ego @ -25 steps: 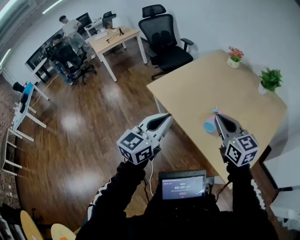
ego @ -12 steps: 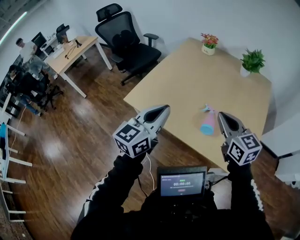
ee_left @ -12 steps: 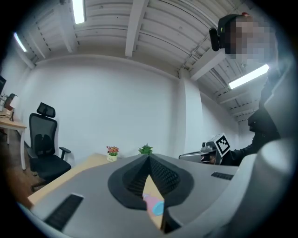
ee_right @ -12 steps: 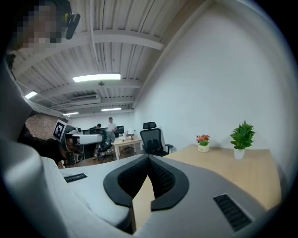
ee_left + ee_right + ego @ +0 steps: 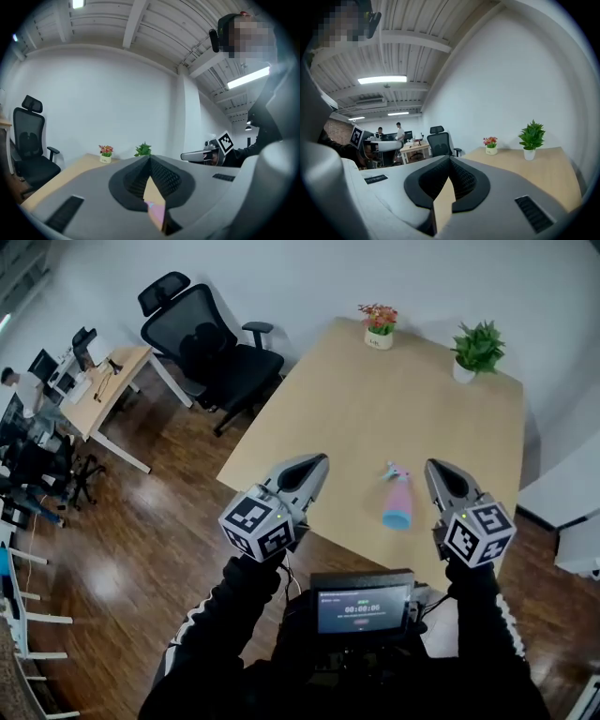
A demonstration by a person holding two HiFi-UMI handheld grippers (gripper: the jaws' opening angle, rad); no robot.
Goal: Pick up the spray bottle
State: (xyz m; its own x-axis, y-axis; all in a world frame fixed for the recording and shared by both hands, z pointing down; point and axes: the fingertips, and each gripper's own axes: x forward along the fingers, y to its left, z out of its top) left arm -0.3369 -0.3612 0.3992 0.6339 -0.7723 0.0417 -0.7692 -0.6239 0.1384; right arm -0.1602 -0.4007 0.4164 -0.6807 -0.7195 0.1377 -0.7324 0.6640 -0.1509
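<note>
Logged left gripper [image 5: 317, 461] and right gripper [image 5: 434, 466] both clenched, tips meeting, nothing gripped, over near edge of wooden table [image 5: 309, 399]. Spotted pink-and-blue spray bottle [image 5: 396, 500] lying on its side on table between the two, closer to right gripper, just left of its tips, untouched. Farther ahead, noted flower pot [image 5: 379, 324] and green potted plant [image 5: 475, 348] at far edge; office chair [image 5: 211, 343] beyond left gripper.

Matt wood, glossy floor, smooth plastic.
The table [image 5: 441, 418] top is pale, matt wood; the floor [image 5: 141, 540] is dark, glossy wooden boards. The spray bottle [image 5: 397, 502] looks like smooth plastic. The left gripper [image 5: 317, 462] and right gripper [image 5: 436, 468] have matt grey plastic shells and ribbed black pads [image 5: 465, 180].
</note>
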